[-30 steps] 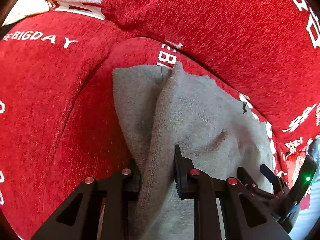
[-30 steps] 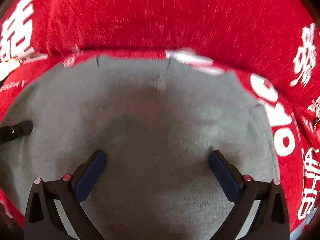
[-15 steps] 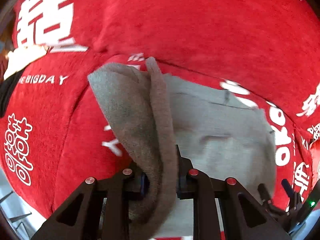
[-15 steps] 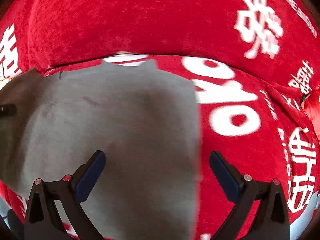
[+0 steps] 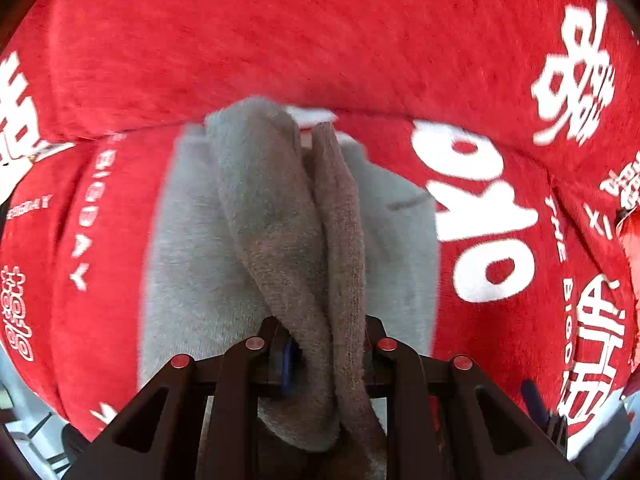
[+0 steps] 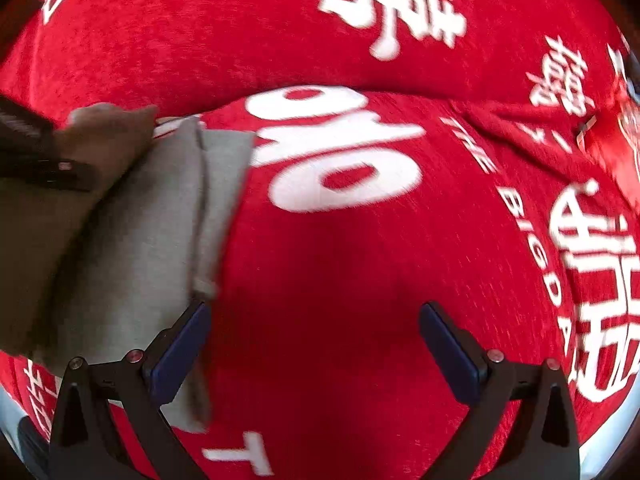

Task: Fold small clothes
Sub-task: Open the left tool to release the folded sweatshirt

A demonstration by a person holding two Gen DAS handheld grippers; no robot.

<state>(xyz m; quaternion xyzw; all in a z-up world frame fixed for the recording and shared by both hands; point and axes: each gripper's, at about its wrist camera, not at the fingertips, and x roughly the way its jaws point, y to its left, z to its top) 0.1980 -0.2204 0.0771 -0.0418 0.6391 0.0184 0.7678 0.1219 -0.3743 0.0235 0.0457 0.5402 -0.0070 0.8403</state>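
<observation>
Left gripper (image 5: pixel 326 354) pinches a lifted fold of grey garment (image 5: pixel 280 216) above red printed cover (image 5: pixel 320 40).

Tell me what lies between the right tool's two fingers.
Only bare red cover. In the right wrist view the right tool stands open over it, and the grey garment lies beside its left finger, not between them.

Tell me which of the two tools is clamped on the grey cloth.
The left tool: its fingers are pinched on a raised fold of the grey cloth. The right tool stands wide open over the red cover, gripping nothing.
</observation>
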